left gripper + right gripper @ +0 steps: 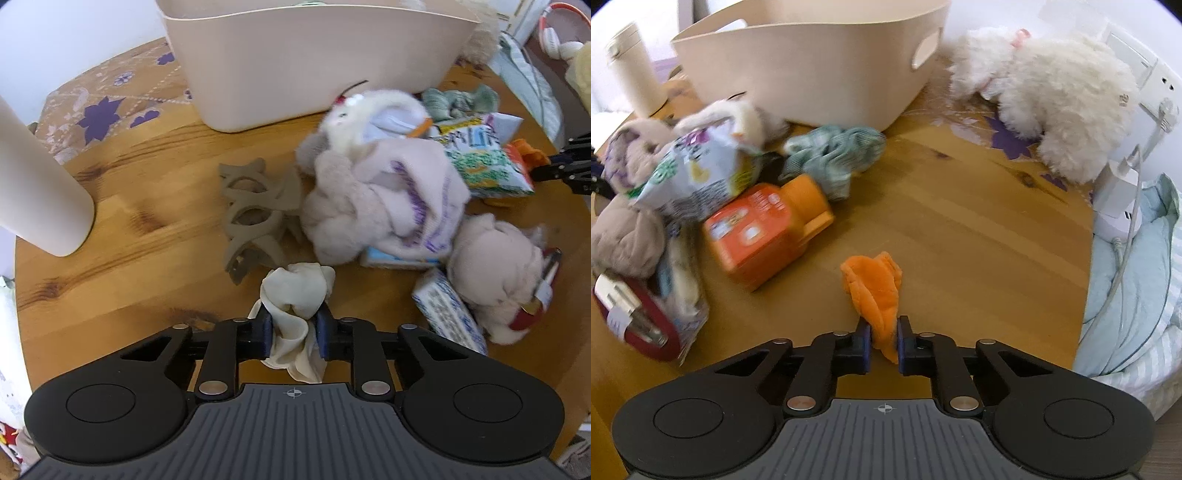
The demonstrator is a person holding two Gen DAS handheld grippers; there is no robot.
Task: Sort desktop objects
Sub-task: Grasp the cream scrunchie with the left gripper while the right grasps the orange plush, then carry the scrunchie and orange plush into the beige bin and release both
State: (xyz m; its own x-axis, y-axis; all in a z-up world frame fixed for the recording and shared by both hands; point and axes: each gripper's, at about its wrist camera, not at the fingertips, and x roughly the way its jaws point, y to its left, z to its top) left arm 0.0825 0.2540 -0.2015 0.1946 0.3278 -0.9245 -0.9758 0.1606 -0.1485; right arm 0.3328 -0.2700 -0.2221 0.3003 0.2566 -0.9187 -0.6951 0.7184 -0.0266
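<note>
My left gripper (294, 334) is shut on a cream scrunchie (297, 291) just above the wooden table (129, 258). A taupe hair claw (255, 214) lies just beyond it, beside a heap of plush toys (376, 195) and snack packets (476, 155). My right gripper (882, 343) is shut on an orange scrunchie (875, 288) over bare table (979, 229). An orange bottle (768, 229) lies to its left, with a teal scrunchie (831, 155) farther back. The beige basket (306, 62) (812, 62) stands at the back of the table. The right gripper's black tip (569, 166) shows at the right edge of the left wrist view.
A beige cylinder (40, 177) stands at the left. A white plush animal (1060, 99) lies at the back right near a white charger (1119, 199) with its cable. Pale blue bedding (1134, 295) borders the table's right edge. A red tape roll (639, 321) lies at the left.
</note>
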